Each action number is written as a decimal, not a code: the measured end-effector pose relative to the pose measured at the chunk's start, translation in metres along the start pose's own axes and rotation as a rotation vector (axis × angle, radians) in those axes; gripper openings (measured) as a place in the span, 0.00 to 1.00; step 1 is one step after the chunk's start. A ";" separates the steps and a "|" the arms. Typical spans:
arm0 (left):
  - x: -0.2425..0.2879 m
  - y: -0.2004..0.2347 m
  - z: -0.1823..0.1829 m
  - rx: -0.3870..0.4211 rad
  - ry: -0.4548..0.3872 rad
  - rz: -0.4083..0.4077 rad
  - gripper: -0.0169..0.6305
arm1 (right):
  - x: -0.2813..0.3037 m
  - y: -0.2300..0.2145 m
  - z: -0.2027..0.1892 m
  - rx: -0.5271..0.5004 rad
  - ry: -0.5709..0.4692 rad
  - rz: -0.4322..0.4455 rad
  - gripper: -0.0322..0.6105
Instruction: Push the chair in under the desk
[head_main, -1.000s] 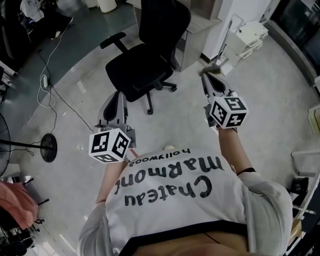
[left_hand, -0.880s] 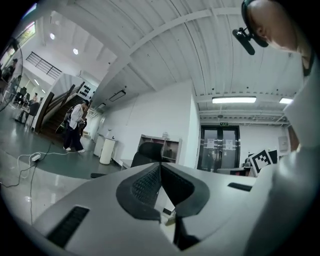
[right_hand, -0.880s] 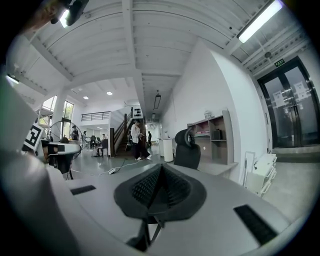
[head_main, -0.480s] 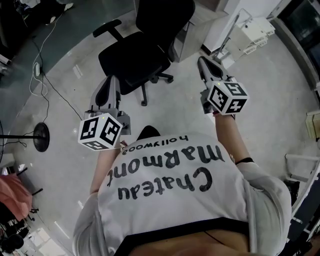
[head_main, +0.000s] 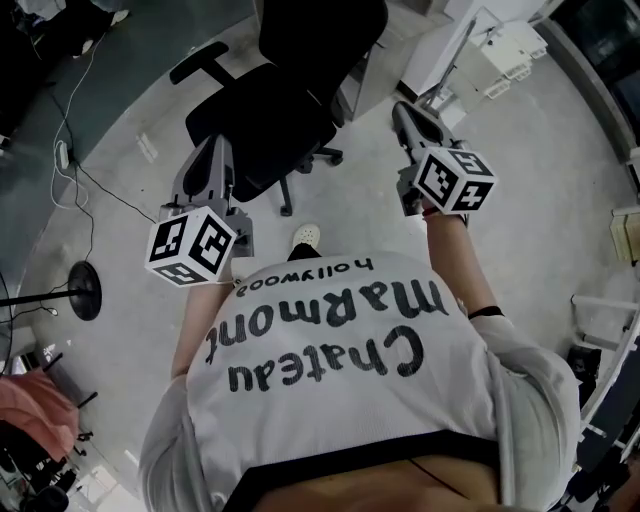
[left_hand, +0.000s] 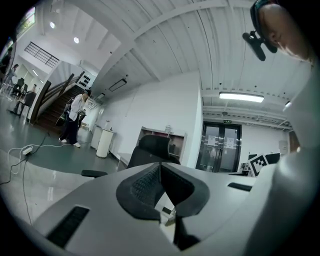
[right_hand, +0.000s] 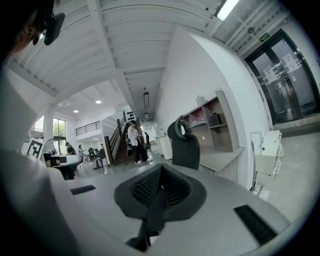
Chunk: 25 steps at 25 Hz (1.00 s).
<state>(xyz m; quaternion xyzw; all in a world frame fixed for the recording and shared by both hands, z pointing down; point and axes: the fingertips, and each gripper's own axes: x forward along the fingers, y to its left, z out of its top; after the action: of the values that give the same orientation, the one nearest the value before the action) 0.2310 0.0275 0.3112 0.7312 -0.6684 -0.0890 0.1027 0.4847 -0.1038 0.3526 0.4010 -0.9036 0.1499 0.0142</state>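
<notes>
The black office chair (head_main: 268, 105) stands on the grey floor (head_main: 120, 190), its backrest towards the pale worktop (right_hand: 224, 158) at the wall, its seat turned to the person; its seat is not under the worktop; the left gripper (head_main: 208, 150) and the right gripper (head_main: 402, 110) are held out roughly level either side of the seat, the left one nearer it, neither touching it; in the left gripper view the fingers (left_hand: 145, 186) are pressed together with nothing between them; the right gripper's fingers (right_hand: 148, 188) are likewise together and empty.
</notes>
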 end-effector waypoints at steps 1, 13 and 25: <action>0.009 0.005 0.003 0.002 0.004 -0.007 0.06 | 0.008 -0.004 0.004 -0.001 -0.002 -0.008 0.07; 0.097 0.066 0.014 -0.029 0.052 -0.040 0.06 | 0.124 -0.093 0.040 0.040 0.013 -0.036 0.07; 0.136 0.089 0.009 -0.039 0.100 -0.061 0.06 | 0.200 -0.173 0.041 0.089 0.117 -0.049 0.35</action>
<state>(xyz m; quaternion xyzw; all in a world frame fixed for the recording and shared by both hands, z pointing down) 0.1560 -0.1162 0.3276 0.7525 -0.6382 -0.0686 0.1474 0.4797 -0.3689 0.3878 0.4140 -0.8835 0.2125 0.0528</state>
